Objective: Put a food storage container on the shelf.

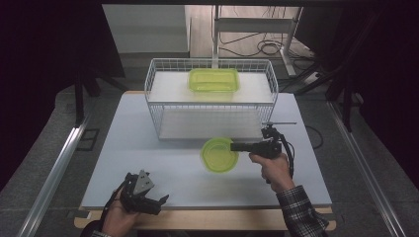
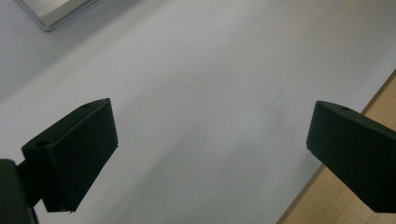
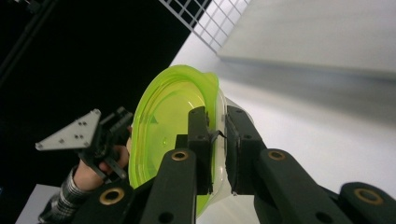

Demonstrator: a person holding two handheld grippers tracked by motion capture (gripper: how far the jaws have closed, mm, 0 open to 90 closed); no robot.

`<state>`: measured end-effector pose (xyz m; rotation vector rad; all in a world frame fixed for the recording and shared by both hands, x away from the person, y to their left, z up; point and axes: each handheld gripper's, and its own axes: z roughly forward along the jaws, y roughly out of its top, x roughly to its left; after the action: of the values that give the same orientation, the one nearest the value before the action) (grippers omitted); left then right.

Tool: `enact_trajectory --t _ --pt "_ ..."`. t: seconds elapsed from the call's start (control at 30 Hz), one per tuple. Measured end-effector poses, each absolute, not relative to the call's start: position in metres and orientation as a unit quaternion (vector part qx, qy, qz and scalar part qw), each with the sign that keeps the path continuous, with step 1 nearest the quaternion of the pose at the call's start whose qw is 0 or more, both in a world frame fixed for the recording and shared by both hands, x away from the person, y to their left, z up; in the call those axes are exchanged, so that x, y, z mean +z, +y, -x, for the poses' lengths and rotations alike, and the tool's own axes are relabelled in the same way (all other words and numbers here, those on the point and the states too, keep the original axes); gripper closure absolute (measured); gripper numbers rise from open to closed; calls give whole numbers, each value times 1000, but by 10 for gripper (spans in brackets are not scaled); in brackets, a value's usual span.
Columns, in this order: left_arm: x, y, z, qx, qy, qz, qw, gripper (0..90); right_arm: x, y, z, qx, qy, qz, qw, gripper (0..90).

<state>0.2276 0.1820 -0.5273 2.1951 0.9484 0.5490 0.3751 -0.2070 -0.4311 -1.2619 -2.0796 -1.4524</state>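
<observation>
With the right tongs (image 1: 237, 146) clamped on the round green container (image 1: 219, 155)'s rim, keep it level toward the wire rack (image 1: 211, 101) beyond them, while the left tongs (image 1: 160, 203) idle wide apart.

Right tool (image 1: 236, 146) grips rim of round green container (image 1: 219, 155) above counter (image 1: 148, 163), before wire rack (image 1: 211, 98). Rectangular green container (image 1: 214, 80) on rack's top shelf. Left tool (image 1: 160, 202) at counter's near edge.

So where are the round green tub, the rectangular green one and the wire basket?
Round green tub (image 1: 219, 155): high view, lid centre.
Rectangular green tub (image 1: 214, 80): high view, lid centre.
Wire basket (image 1: 210, 105): high view, front top rim.
</observation>
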Motion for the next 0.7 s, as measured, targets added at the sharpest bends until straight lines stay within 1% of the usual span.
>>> enact_trajectory --t 0.17,0.37,0.7 --pt "-527 182 -228 212 364 -841 339 15 -413 -207 -381 -516 -723 436 141 811" --pt "-526 184 -228 210 368 -838 343 11 -397 -209 -387 -528 -713 440 139 811" --pt "-526 185 -229 204 371 -837 346 11 -377 -212 -394 -541 -704 441 130 811"
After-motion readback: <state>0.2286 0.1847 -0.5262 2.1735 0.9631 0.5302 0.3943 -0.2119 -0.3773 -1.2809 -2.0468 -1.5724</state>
